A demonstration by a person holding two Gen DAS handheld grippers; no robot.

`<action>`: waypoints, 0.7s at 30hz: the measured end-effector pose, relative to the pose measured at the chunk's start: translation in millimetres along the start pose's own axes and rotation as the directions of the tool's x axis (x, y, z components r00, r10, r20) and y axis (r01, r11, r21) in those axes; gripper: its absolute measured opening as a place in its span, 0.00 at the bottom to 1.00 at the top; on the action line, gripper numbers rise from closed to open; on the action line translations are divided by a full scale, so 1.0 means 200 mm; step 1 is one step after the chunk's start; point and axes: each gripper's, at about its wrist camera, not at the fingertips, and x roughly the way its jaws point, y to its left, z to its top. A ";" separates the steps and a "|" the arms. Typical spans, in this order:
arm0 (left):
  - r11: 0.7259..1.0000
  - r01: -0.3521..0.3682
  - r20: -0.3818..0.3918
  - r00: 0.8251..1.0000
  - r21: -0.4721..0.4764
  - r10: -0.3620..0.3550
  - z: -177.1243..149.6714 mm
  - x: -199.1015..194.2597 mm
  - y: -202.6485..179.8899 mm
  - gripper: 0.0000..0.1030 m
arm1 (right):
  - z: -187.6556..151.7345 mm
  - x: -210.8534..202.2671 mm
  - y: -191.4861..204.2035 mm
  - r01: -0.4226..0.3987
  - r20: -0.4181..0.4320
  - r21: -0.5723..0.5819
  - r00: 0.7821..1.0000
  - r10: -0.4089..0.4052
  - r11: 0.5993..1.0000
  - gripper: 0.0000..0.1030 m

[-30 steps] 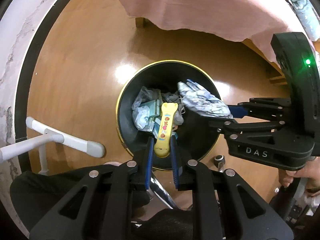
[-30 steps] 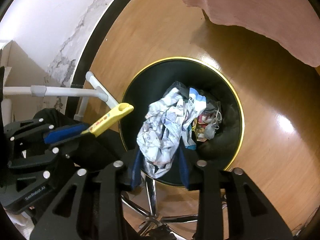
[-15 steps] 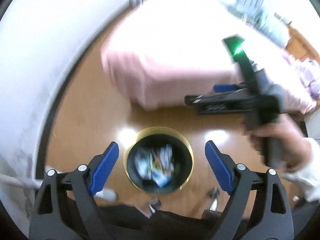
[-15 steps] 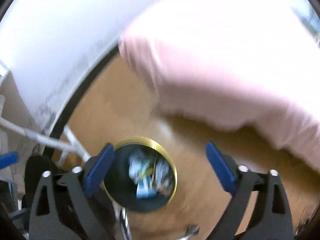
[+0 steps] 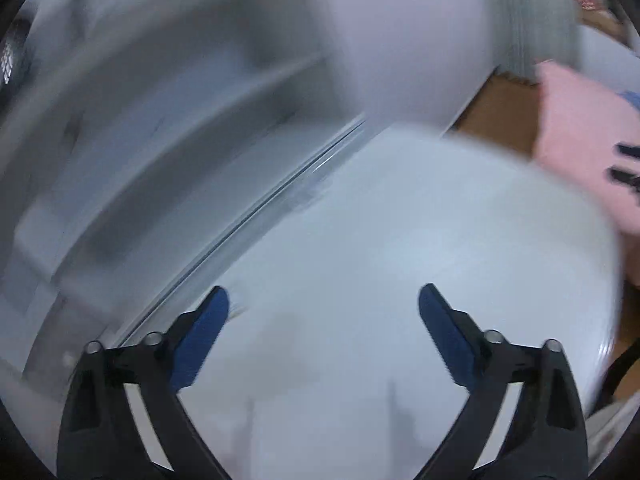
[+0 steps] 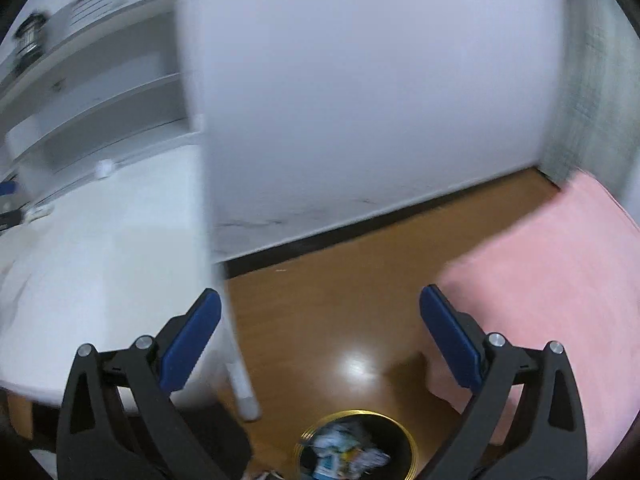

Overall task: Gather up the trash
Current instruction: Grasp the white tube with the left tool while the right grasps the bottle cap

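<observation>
**Both grippers empty, trash in the bin**

While its jaws stand wide apart with nothing between them, the left gripper [image 5: 322, 314] hangs over a white tabletop [image 5: 400, 240] that fills the space between and ahead of its fingers; they have narrowed slightly just now after opening. Ahead and to the left of the fingers runs a blurred white shelf unit [image 5: 160, 100]. Far to the right lies pink fabric [image 5: 572, 140].

The right gripper [image 6: 320, 316] is also spread wide and empty. Below and between its fingers, at the bottom edge, stands the black gold-rimmed bin [image 6: 404, 440] on the wooden floor [image 6: 340, 280], with crumpled trash [image 6: 344, 452] inside. Behind the left finger is the white table; behind the right finger, the pink fabric.
</observation>
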 end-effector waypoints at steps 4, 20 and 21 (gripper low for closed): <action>1.000 0.012 -0.081 0.997 -0.016 -0.014 -0.09 0.13 0.36 0.79 | 0.16 0.09 0.32 -0.076 -0.011 -0.074 0.997 0.076 0.994 0.93; 0.980 0.186 -0.109 0.975 -0.069 -0.193 -0.14 0.43 0.58 0.26 | 0.40 0.35 1.09 -0.227 -0.136 -0.223 0.970 0.200 0.948 0.93; 0.980 0.183 -0.100 0.977 -0.076 -0.190 -0.17 0.41 0.57 0.23 | 0.43 0.37 1.13 -0.238 -0.138 -0.234 0.968 0.210 0.943 0.93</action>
